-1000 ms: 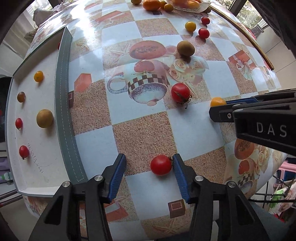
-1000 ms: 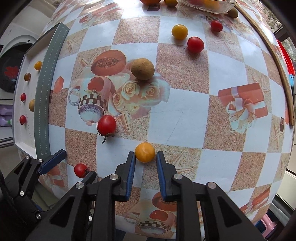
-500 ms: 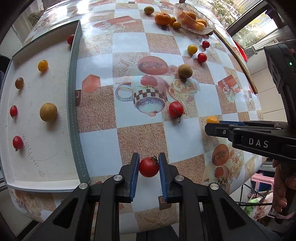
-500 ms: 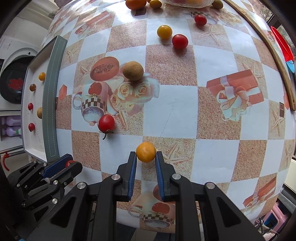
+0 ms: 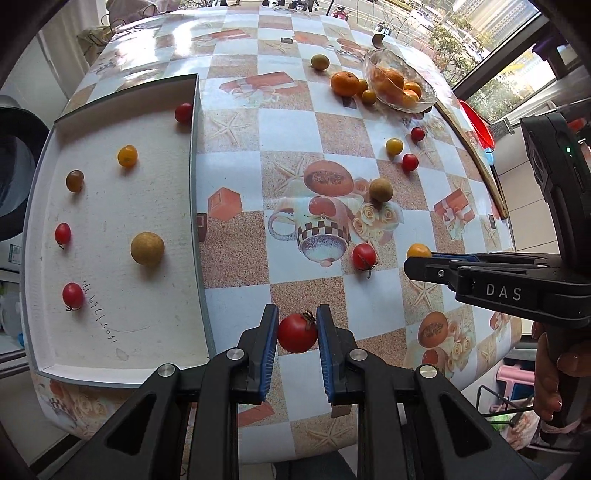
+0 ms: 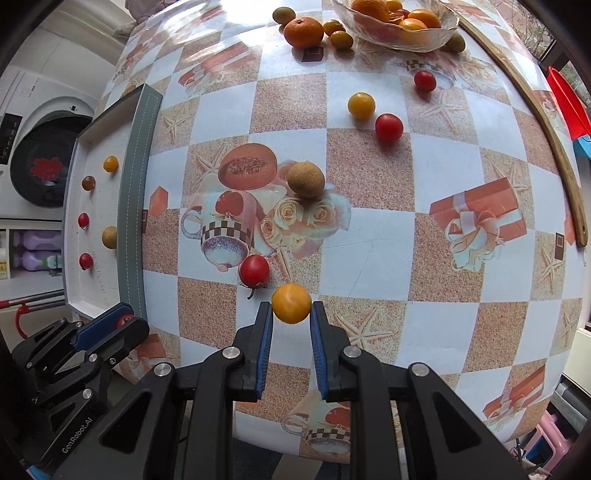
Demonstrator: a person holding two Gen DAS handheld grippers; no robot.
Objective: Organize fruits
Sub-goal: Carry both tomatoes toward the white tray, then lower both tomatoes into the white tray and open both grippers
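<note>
Above the checkered tablecloth (image 5: 288, 129), our left gripper (image 5: 296, 334) is clenched on a red cherry tomato (image 5: 297, 332), just beside the white tray (image 5: 110, 206). Our right gripper (image 6: 291, 317) pinches a yellow cherry tomato (image 6: 291, 303) near a loose red tomato (image 6: 254, 270) on the cloth.

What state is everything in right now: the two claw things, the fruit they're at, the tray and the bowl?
Left gripper: shut on red tomato.
Right gripper: shut on yellow tomato.
Tray: open, six fruits inside, apart.
Glass bowl: upright, holding oranges.
Stemmed tomato: loose on the table.
</note>
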